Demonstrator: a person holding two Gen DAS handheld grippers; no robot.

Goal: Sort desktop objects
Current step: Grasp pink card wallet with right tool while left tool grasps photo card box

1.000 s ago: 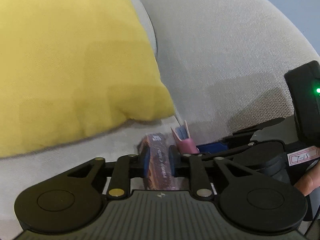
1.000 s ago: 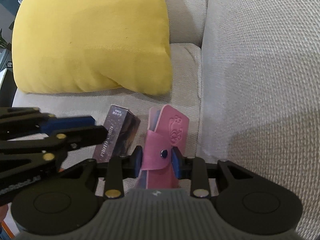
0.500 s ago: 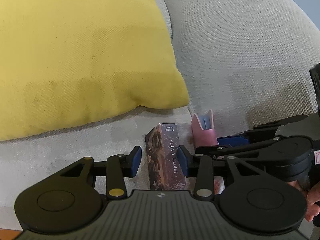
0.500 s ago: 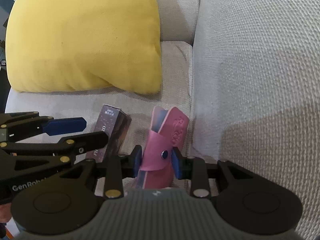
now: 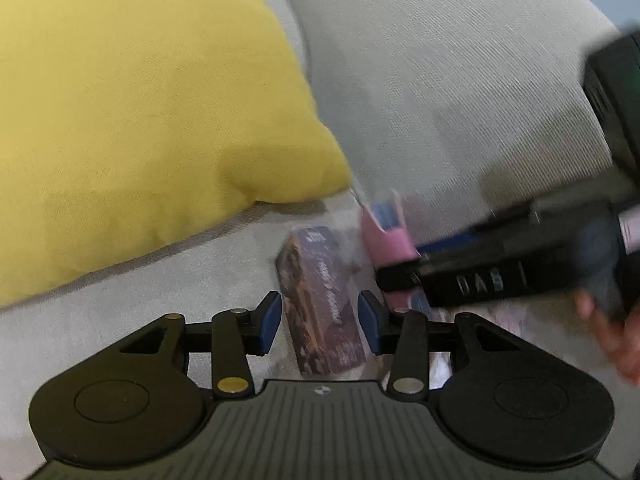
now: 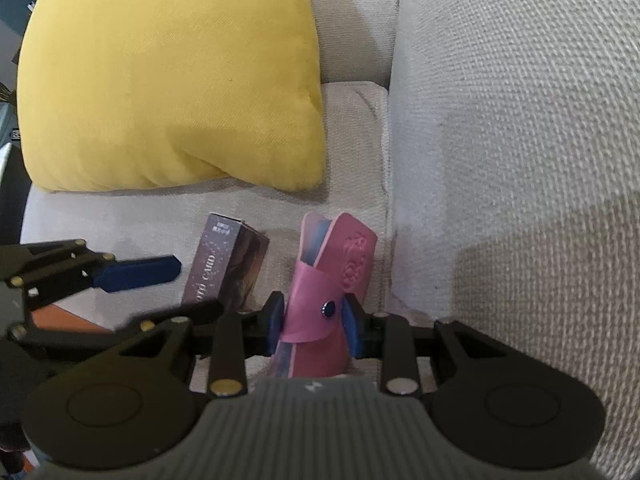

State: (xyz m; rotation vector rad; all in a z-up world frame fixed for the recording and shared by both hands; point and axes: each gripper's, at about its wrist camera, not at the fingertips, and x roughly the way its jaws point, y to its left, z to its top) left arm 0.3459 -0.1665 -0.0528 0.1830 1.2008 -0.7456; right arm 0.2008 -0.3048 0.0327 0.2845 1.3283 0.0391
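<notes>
The dark purple cardboard photo-card box (image 5: pixel 322 300) stands on its end on the light grey fabric sofa seat (image 6: pixel 132 216), leaning a little, with pale lettering down one narrow face. It sits between the blue pads of the left gripper (image 5: pixel 320 322), whose jaws are opening: a strip of seat shows between the left pad and the box, and the right pad stands just beside the box without pressing on it (motion blur softens the edges here).

Just beside the box, on the side toward the sofa's armrest, is the pink leather card pouch with a dark snap button and an embossed emblem (image 6: pixel 332 292). It stands upright, its top flap gaping to show a blue lining. The right gripper (image 6: pixel 314 324) is closed on the pouch's lower part, one blue pad pressed to each side.

In the right wrist view the left gripper's blue fingers (image 6: pixel 136 272) reach in from the left edge, one in front of the box and one behind it.

Behind both things a plump yellow fabric cushion (image 6: pixel 172 76) rests on the seat against the backrest, its corner near the box but apart from it. The grey woven armrest (image 6: pixel 512 140) rises close beside the pouch. Part of a person's hand (image 5: pixel 616 332) shows blurred at the right edge of the left wrist view.
</notes>
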